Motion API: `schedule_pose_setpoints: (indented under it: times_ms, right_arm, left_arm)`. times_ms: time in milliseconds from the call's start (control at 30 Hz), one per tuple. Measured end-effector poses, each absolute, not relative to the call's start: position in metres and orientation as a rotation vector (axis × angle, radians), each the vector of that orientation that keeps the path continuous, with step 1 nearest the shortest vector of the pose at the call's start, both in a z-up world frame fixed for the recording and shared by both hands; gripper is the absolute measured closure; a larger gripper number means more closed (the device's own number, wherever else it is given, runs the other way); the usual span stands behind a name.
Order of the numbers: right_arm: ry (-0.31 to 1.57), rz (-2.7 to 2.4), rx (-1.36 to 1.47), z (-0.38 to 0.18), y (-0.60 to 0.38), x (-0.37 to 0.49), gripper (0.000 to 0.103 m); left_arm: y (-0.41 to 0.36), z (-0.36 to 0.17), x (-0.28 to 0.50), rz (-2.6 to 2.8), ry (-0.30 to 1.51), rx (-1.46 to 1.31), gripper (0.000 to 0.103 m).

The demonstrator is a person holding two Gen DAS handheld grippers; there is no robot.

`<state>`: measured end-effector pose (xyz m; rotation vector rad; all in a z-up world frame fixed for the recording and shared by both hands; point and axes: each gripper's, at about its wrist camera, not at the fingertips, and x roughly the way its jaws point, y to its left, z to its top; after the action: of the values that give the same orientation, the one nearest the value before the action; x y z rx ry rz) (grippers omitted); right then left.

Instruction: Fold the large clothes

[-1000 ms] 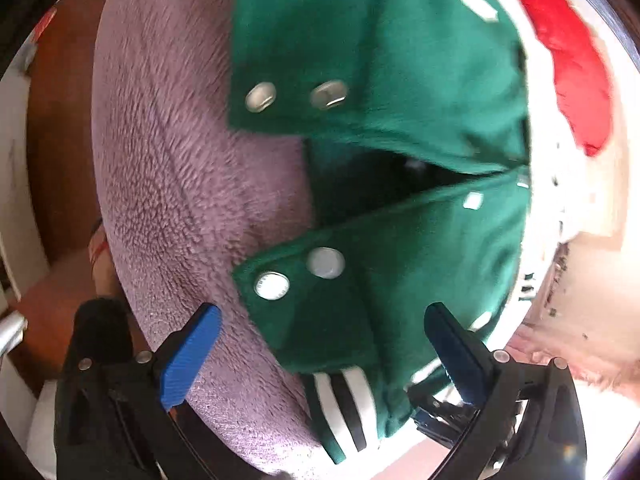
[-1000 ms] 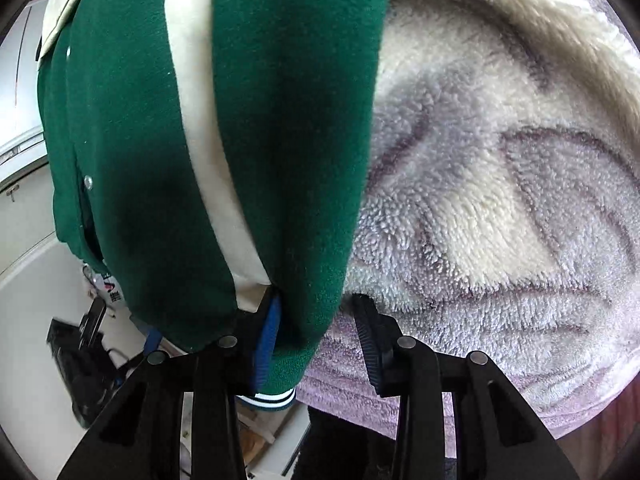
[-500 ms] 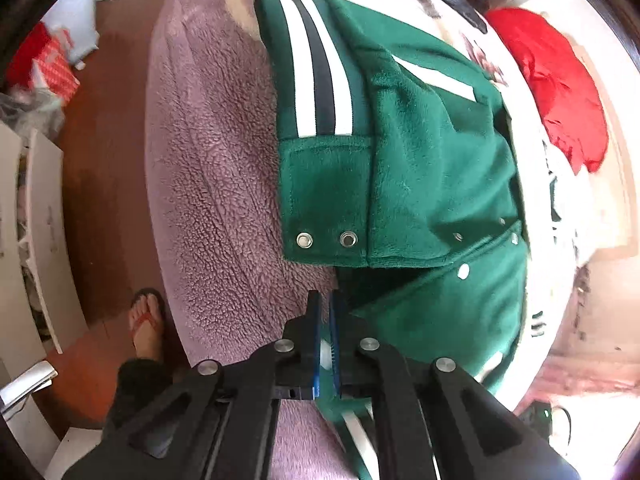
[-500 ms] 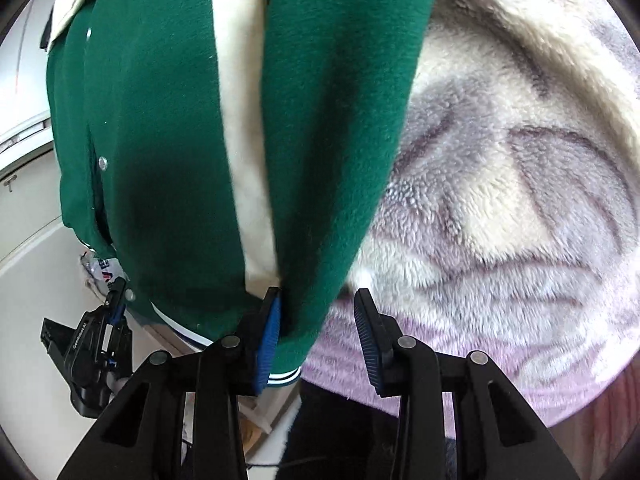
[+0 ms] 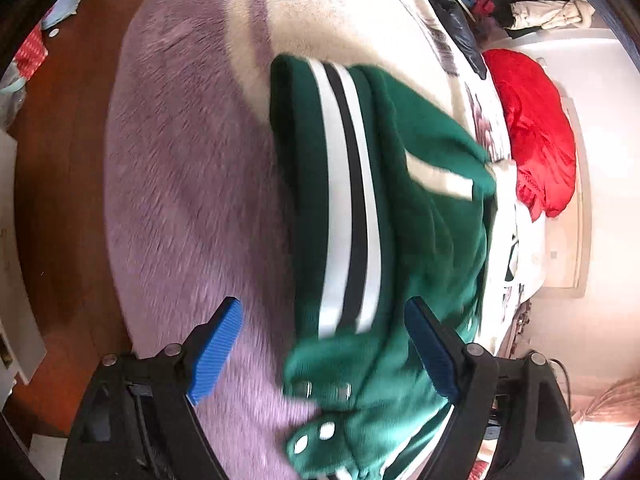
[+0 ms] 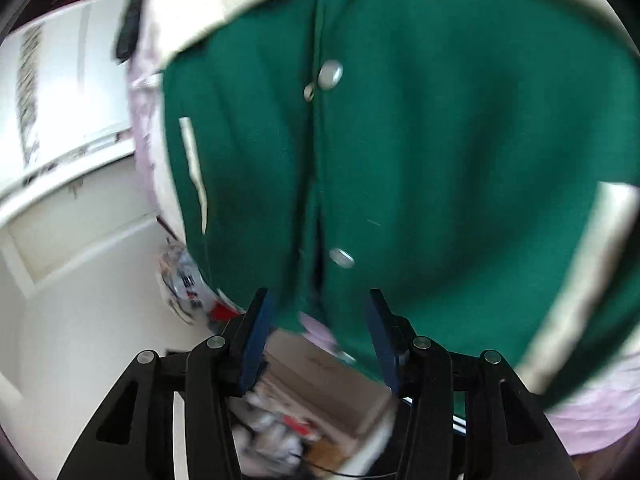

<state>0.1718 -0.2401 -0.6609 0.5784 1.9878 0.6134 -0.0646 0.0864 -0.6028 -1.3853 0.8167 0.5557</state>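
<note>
My left gripper (image 5: 320, 344), black with ribbed blue pads (image 5: 216, 350), stands wide apart and has hold of nothing. The snap-studded corner of the green fleece varsity jacket (image 5: 400, 216) lies bunched between and just ahead of its two fingers, not touching either pad as far as I can see. The silver snaps (image 5: 326, 390) are the nearest part of the jacket to me. Farther along the jacket runs its ribbed hem band with white and black stripes (image 5: 348, 208), folded up over the body, and past that a cream pocket welt (image 5: 440, 178). The jacket lies on the shaggy lilac and cream fleece blanket (image 5: 192, 200), which spreads out on the left side of the jacket and beyond it. Beyond the jacket on the right sits a crumpled red garment (image 5: 536, 140), and farther off a dark garment (image 5: 456, 20) lies on the blanket.

My right gripper (image 6: 320, 320) is also parted, its dark blue pads (image 6: 258, 340) standing either side of the jacket's lower edge (image 6: 400, 160) with a gap between pad and cloth; it grips nothing. Ahead of it the jacket front fills the view, its snap placket (image 6: 330, 74) running away from me, with a cream stripe (image 6: 580, 280) on the right. To the left of the jacket are white panelled furniture (image 6: 72, 120) and blurred clutter (image 6: 184, 280). No writing or brand can be read anywhere; the motion blur hides any print.
</note>
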Motion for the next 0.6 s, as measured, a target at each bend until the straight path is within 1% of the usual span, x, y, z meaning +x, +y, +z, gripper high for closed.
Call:
schedule_pose_setpoints:
  times_ms: [33,67,100,133,167,200,233,333,400,467,533,567,600]
  right_arm:
    - [2.027,0.605,0.613,-0.675,-0.221,0.167,0.053]
    - [2.058,0.591,0.631,-0.685,-0.207,0.161,0.053]
    - [2.084,0.571,0.643,-0.697,-0.192,0.154,0.053]
    - [2.091,0.545,0.66,-0.706,-0.18,0.148,0.053]
    - [2.086,0.52,0.671,-0.71,-0.174,0.143,0.069]
    - [2.062,0.49,0.673,-0.709,-0.17,0.138,0.098]
    - [2.033,0.452,0.623,-0.702,-0.168,0.134,0.098]
    - [1.968,0.378,0.501,-0.682,-0.177,0.125,0.099]
    - [1.971,0.363,0.444,-0.681,-0.181,0.121,0.099]
    - [2.012,0.401,0.429,-0.681,-0.177,0.123,0.099]
    - [2.046,0.439,0.414,-0.674,-0.171,0.131,0.091]
    - [2.05,0.452,0.395,-0.67,-0.169,0.134,0.079]
    - [2.041,0.461,0.371,-0.664,-0.164,0.137,0.057]
  left_arm:
    - [0.093,-0.604,-0.062,0.567,0.809,-1.38,0.023]
    - [0.097,-0.603,-0.062,0.574,0.793,-1.375,0.033]
    - [0.102,-0.6,-0.06,0.566,0.754,-1.367,0.055]
    - [0.105,-0.598,-0.056,0.558,0.764,-1.361,0.09]
    - [0.106,-0.596,-0.055,0.551,0.772,-1.362,0.091]
    - [0.104,-0.591,-0.057,0.556,0.763,-1.35,0.094]
    - [0.101,-0.589,-0.059,0.574,0.795,-1.326,0.096]
    - [0.096,-0.61,-0.065,0.575,0.923,-1.349,0.096]
    - [0.098,-0.612,-0.07,0.565,0.975,-1.361,0.096]
    - [0.104,-0.598,-0.069,0.57,1.046,-1.31,0.095]
    - [0.114,-0.574,-0.067,0.56,1.076,-1.266,0.094]
    - [0.12,-0.562,-0.063,0.566,1.095,-1.227,0.087]
    - [0.126,-0.547,-0.055,0.559,1.111,-1.171,0.079]
